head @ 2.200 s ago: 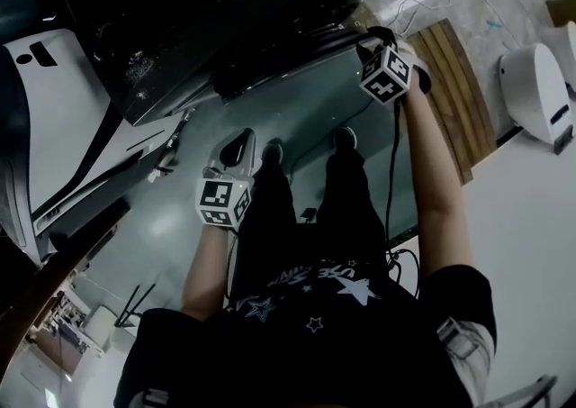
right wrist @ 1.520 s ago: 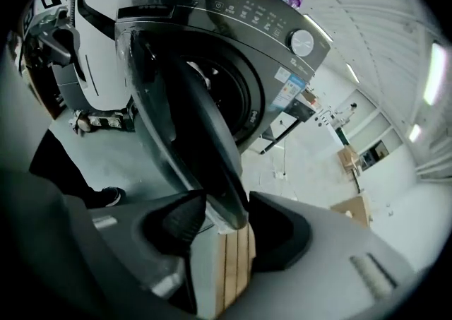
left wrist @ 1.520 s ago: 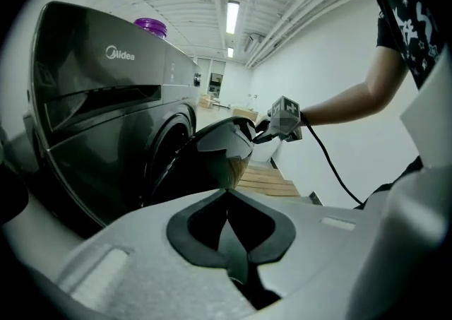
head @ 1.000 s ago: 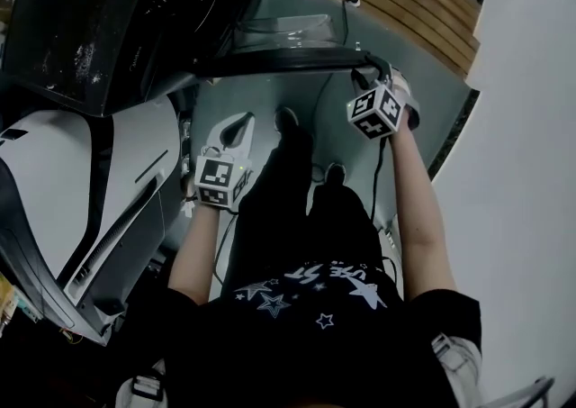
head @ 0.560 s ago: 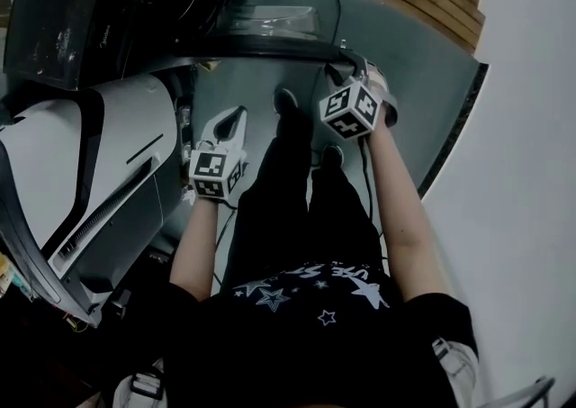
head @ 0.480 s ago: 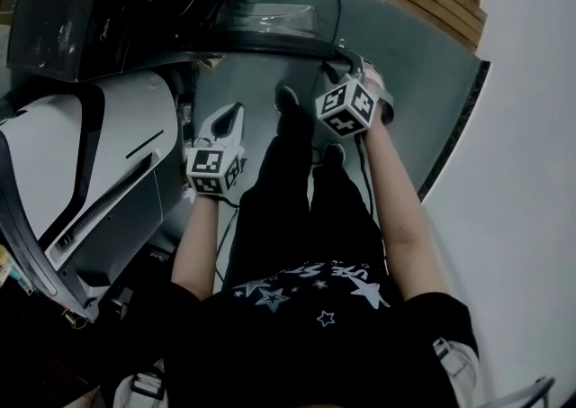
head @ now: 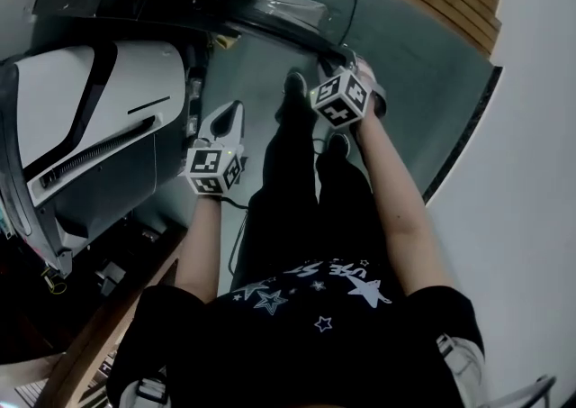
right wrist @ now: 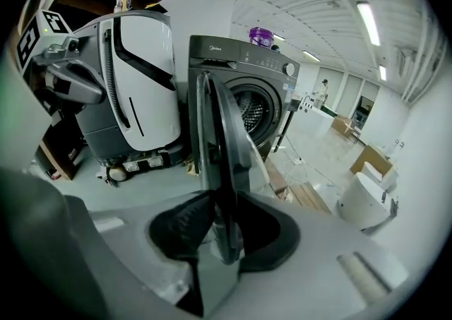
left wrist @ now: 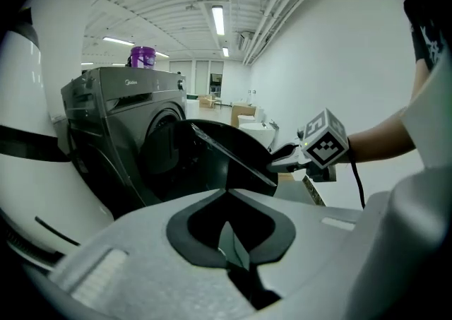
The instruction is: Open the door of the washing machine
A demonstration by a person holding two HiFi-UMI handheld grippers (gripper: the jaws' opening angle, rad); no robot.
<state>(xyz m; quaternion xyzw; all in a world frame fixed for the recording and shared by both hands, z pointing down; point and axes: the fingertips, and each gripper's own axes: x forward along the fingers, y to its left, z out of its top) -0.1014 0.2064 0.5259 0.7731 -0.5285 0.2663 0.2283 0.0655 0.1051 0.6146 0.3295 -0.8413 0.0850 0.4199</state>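
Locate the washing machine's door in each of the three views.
Head view: door top centre, seen from above.
Left gripper view: door centre, dark round panel swung open.
Right gripper view: door centre, edge-on.
Shared landmark: white machine beside it.

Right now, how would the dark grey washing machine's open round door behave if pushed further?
The dark round door probably swings as one rigid piece: it looks thick and unbent. Its bulging glass window suggests weight. The dark grey washing machine looks too bulky to shift.
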